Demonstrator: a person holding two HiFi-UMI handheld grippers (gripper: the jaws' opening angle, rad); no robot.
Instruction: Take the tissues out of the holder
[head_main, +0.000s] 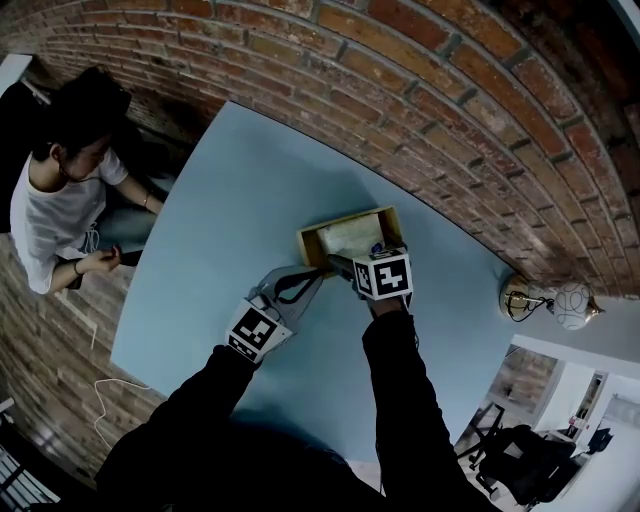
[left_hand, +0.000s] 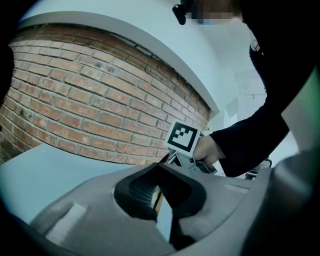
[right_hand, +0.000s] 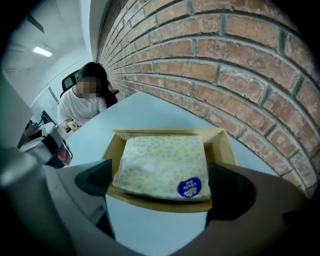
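Currently my right tongs (right_hand: 161, 190) gape wide, a jaw either side of the tissue pack (right_hand: 162, 165), touching nothing. It lies in the holder (right_hand: 156, 204) at the surface's (right_hand: 145, 107) edge by the brick wall (right_hand: 225, 60), long axis along that edge, blue-label end toward the right jaw. My left tongs (left_hand: 159, 196) pinch the holder's wall.

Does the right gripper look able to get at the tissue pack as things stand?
Probably yes. The right gripper points down at the pack with its fingers wide apart. The holder is open-topped, and nothing covers the pack. The holder's side walls may crowd the fingers a little.
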